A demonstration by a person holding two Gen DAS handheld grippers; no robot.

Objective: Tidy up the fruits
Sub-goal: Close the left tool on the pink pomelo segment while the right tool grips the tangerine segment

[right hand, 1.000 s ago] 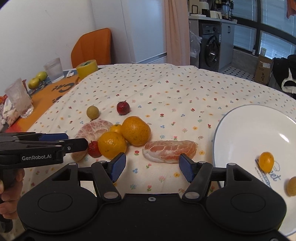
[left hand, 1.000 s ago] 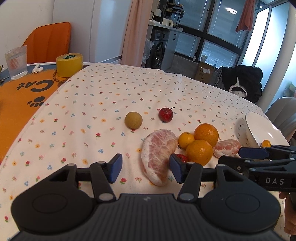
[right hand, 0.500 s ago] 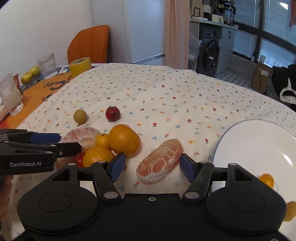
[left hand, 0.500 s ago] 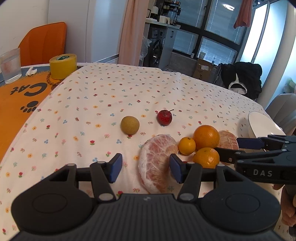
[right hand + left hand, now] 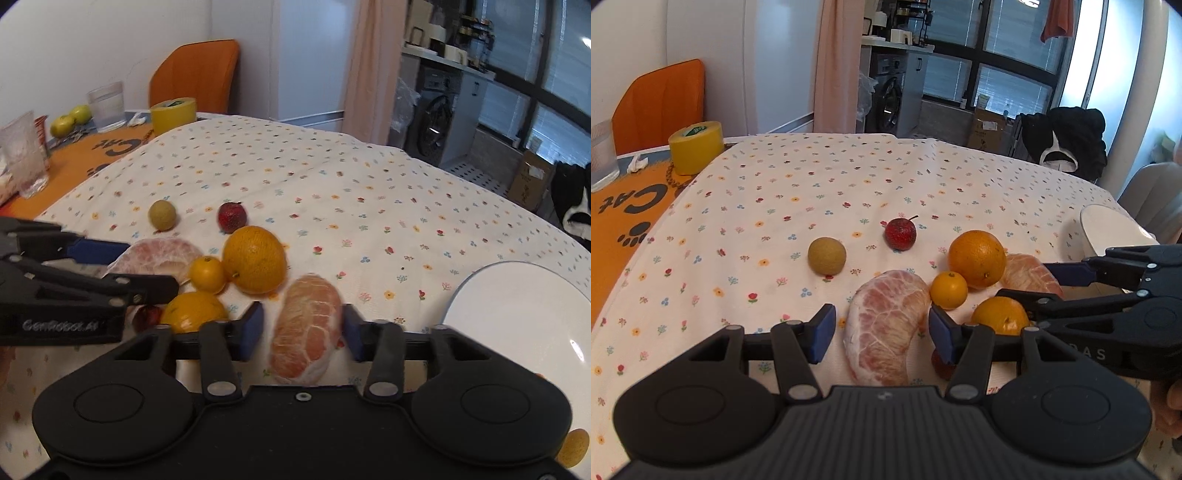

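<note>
Straddling a pomelo piece (image 5: pixel 306 328) near the table's right edge, beside the plate (image 5: pixel 517 310), R gripper (image 5: pixel 303 328) gapes apart; L gripper (image 5: pixel 879 332) likewise spread over another piece (image 5: pixel 886 321).

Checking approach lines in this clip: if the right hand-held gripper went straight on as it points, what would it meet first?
The peeled pomelo segment, already lying between the open fingers of the right hand-held gripper; depth past it is unclear.
</note>
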